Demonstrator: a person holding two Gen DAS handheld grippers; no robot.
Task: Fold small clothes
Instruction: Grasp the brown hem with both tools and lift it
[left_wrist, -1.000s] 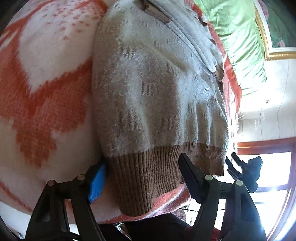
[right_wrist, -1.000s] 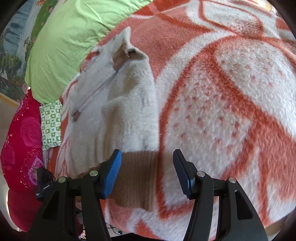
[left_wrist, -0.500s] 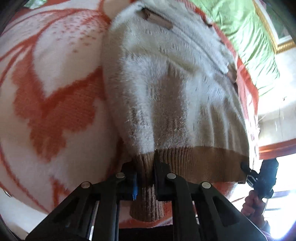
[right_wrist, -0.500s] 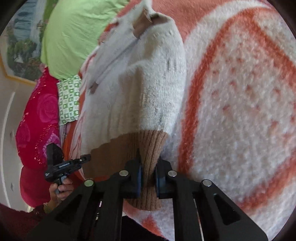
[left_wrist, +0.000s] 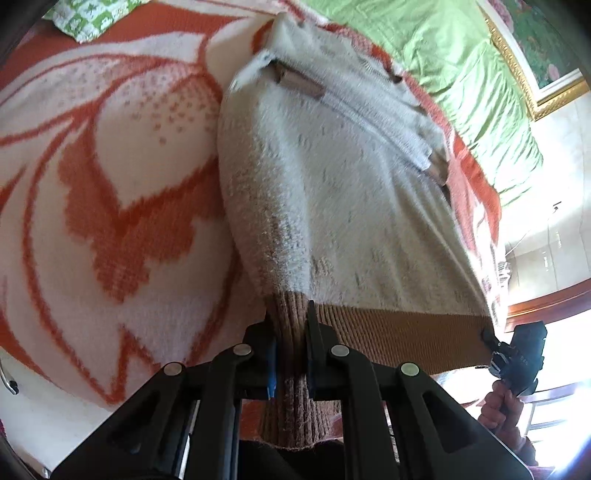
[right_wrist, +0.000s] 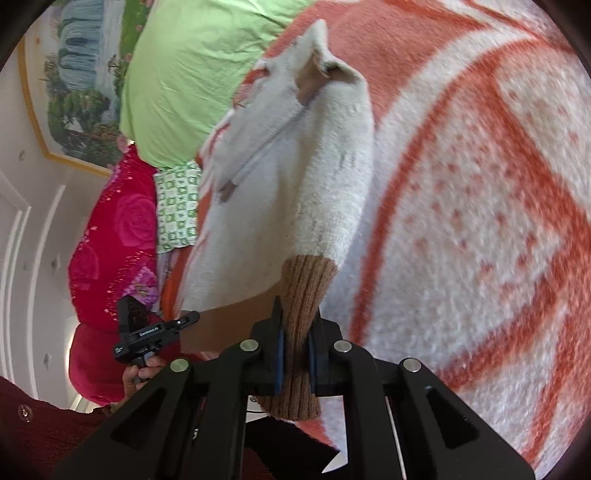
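A small cream knitted sweater (left_wrist: 351, 192) with a brown ribbed hem (left_wrist: 399, 332) lies on an orange-and-white blanket (left_wrist: 110, 184); its hem end is lifted off the blanket. My left gripper (left_wrist: 290, 347) is shut on the hem's left corner. My right gripper (right_wrist: 295, 347) is shut on the hem's other corner (right_wrist: 303, 295). The hem is stretched taut between them. The sweater (right_wrist: 295, 177) has a zip down its front and sleeves folded in. Each gripper shows in the other's view: the right one (left_wrist: 517, 350), the left one (right_wrist: 147, 332).
A green pillow (left_wrist: 461, 74) lies past the sweater's collar. A pink rose-print quilt (right_wrist: 114, 240) and a green checked cloth (right_wrist: 177, 206) sit to the side. A framed landscape picture (right_wrist: 74, 74) hangs on the wall. A window (left_wrist: 554, 332) is at right.
One second ago both grippers were open at the hem corners. They shut on the hem, then lifted it and pulled it taut; the sweater's lower end has risen off the blanket.
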